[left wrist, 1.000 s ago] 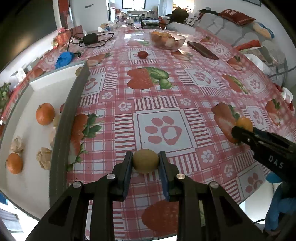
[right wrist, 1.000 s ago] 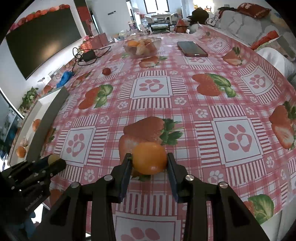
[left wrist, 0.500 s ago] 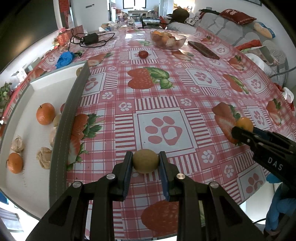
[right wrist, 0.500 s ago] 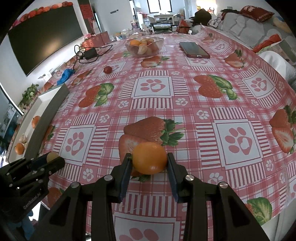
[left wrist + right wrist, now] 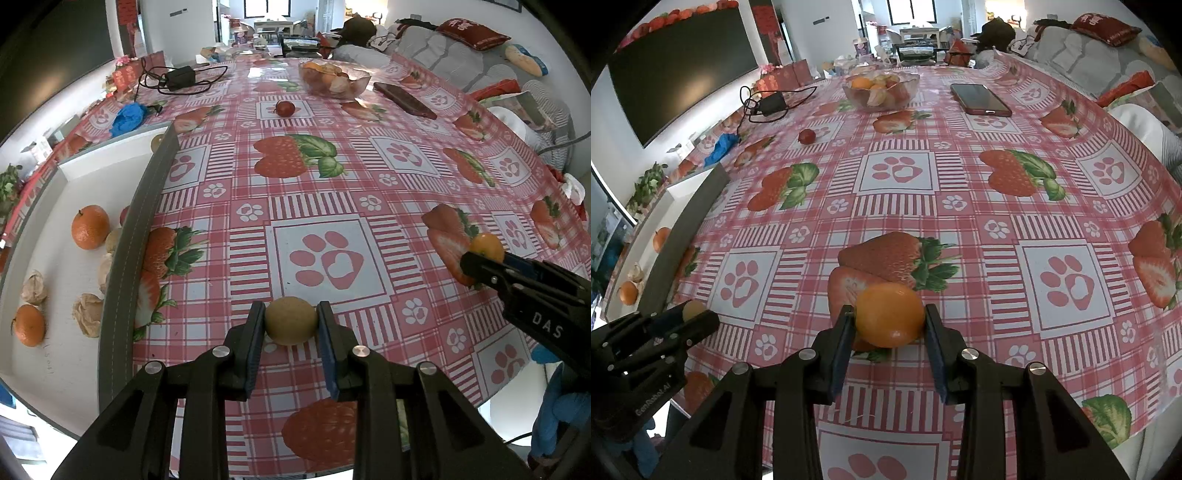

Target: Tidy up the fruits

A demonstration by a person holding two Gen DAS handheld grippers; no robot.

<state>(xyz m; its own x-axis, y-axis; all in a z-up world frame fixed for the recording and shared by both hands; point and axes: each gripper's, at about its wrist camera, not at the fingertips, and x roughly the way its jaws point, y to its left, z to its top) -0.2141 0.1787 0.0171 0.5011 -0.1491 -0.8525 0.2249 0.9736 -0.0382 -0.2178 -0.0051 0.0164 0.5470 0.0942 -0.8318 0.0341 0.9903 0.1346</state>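
My left gripper (image 5: 291,321) is shut on a small yellow-brown round fruit (image 5: 291,319), held just over the strawberry-print tablecloth near its front edge. My right gripper (image 5: 889,321) is shut on an orange (image 5: 889,316), its pads pressed to both sides. In the left wrist view the right gripper (image 5: 480,258) shows at the right with the orange (image 5: 487,246) at its tip. The right wrist view shows the left gripper (image 5: 690,317) at lower left with the yellow-brown fruit (image 5: 693,309). A glass bowl (image 5: 334,77) of fruit stands at the far end, with a small red fruit (image 5: 285,108) before it.
A white tray (image 5: 66,306) with a grey rim lies left of the cloth, holding oranges (image 5: 90,226) and husked fruits (image 5: 88,314). A dark phone (image 5: 980,99), a charger with cable (image 5: 180,76) and a blue cloth (image 5: 128,113) lie farther back. A sofa stands at the right.
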